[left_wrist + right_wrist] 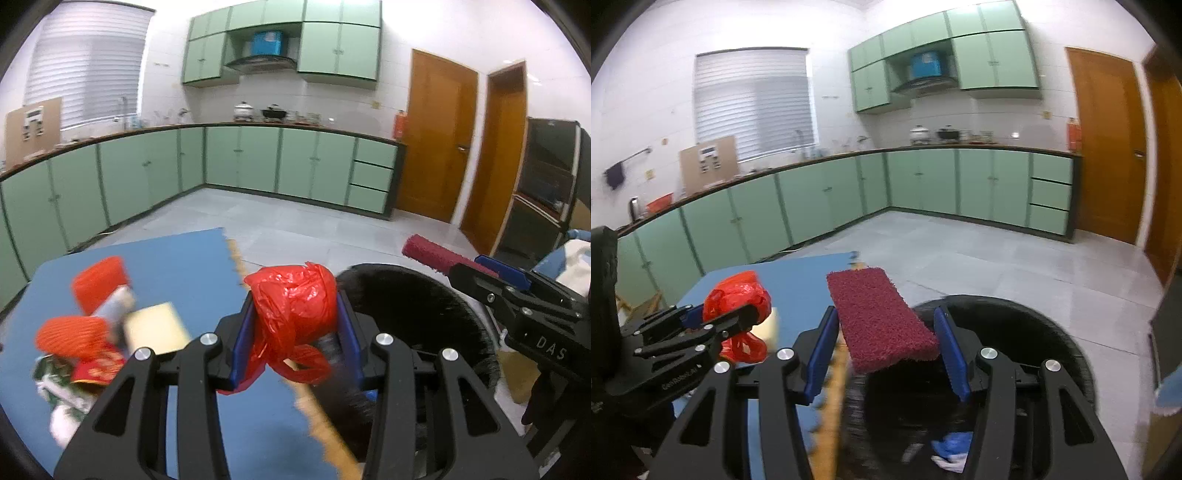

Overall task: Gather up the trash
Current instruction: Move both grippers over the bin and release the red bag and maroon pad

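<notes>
A: While the left tool [295, 314] hangs over the edge of the blue mat [177, 266], what's in it?

B: Red plastic bag [293, 314], crumpled, pinched between the blue pads, loose handles dangling below. From the right wrist view the same bag [737, 295] sits at the tip of the left tool [713, 325], above the mat [798, 280].

A: Right tool [886, 332]?

B: Fingers set fairly wide. A dark red scouring pad [879, 317] lies between them. Its left edge is against the left blue pad [822, 347]; on the right there's a gap to the other pad, so I can't tell whether it's gripped or loose. In the left wrist view the pad [432, 254] sticks out past the right tool [491, 275].

A: Where's that relative to the bin?

B: Over the black round bin [1052, 332], which stands on the floor just beside the mat edge. Something blue and white [951, 448] is down inside it. Bin [424, 295] is also right of the bag in the left view.

A: Other trash?

B: Left on the mat: two orange mesh sleeves [101, 282], a pale yellow sponge [157, 326], a red and green wrapper [96, 369], blurred. Green cabinets [147, 177] behind.
</notes>
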Tool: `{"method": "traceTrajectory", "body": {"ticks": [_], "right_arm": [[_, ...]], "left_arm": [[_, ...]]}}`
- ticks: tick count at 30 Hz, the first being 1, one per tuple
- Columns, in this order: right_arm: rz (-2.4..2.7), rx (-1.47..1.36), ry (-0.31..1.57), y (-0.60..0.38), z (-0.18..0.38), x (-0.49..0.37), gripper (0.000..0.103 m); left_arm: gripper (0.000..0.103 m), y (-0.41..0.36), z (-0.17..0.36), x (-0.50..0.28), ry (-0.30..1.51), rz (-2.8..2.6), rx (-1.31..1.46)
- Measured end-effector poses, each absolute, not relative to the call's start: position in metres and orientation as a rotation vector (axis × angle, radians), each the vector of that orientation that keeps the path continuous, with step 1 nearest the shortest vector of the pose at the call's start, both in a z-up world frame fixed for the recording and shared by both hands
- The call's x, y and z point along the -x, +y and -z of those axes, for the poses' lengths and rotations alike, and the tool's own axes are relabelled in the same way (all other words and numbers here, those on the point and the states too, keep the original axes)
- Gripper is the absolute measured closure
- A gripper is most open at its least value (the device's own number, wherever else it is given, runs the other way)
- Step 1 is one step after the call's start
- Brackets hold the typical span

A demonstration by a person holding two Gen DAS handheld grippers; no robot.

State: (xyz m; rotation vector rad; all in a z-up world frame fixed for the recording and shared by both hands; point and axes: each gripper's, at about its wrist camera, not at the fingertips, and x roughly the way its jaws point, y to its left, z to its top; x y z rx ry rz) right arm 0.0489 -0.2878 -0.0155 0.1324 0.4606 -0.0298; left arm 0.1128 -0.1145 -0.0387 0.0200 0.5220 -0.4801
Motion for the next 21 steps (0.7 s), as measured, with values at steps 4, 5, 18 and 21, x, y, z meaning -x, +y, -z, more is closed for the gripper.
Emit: {"method": "traceTrajectory", "body": {"ticks": [4, 5, 18, 21], "right_arm": [[0.097, -0.138, 0.46, -0.318, 0.018, -0.042, 0.05], [0.109, -0.139, 0.463, -0.325, 0.02, -0.041, 0.05], [0.297, -0.154, 0.485, -0.388, 0.051, -0.026, 0.025], [0.339, -0.156, 0.483, -0.394, 0.055, -0.017, 0.014]], "left_arm": [[0.063, -0.151, 0.042, -0.118, 0.525, 0.53, -0.032], [0.063, -0.159, 0.043, -0.119, 0.525, 0.54, -0.038], [0.033, -0.235, 0.065, -0.132, 0.606, 0.635, -0.093], [0.03, -0.232, 0.066, -0.131, 0.603, 0.63, -0.1]]}}
